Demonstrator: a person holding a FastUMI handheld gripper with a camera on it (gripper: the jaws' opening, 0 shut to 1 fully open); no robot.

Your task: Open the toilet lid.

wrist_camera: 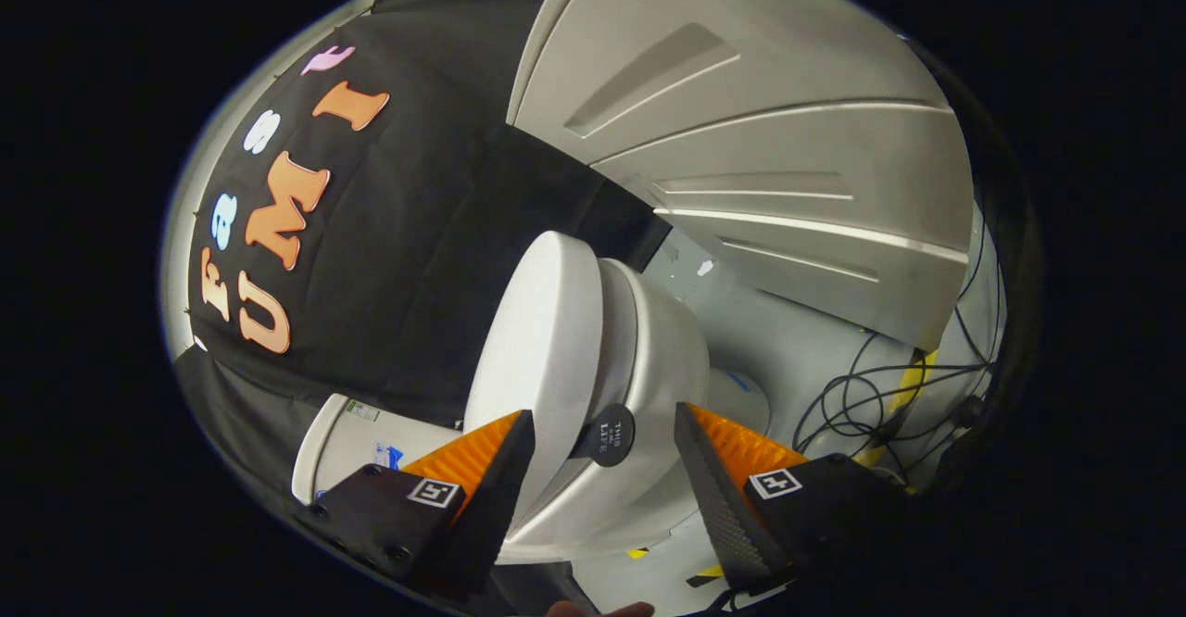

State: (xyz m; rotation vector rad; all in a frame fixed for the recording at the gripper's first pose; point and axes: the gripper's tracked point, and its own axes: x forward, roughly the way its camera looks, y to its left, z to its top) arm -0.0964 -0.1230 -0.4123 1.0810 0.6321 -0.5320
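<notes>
In the gripper view the whole scene is rolled sideways. The gripper [602,469] has its jaws spread wide, and nothing is pinched between them. The white toilet [639,358] stands just ahead of the fingers, with the toilet lid [542,339] still down on the seat. A small round black tab [607,434] sticks out from the lid's front edge, sitting in the gap between the two fingers; it seems clear of both, though the fisheye warp makes this hard to judge. Beyond the toilet, black cables [871,395] lie looped on the pale floor [788,339].
</notes>
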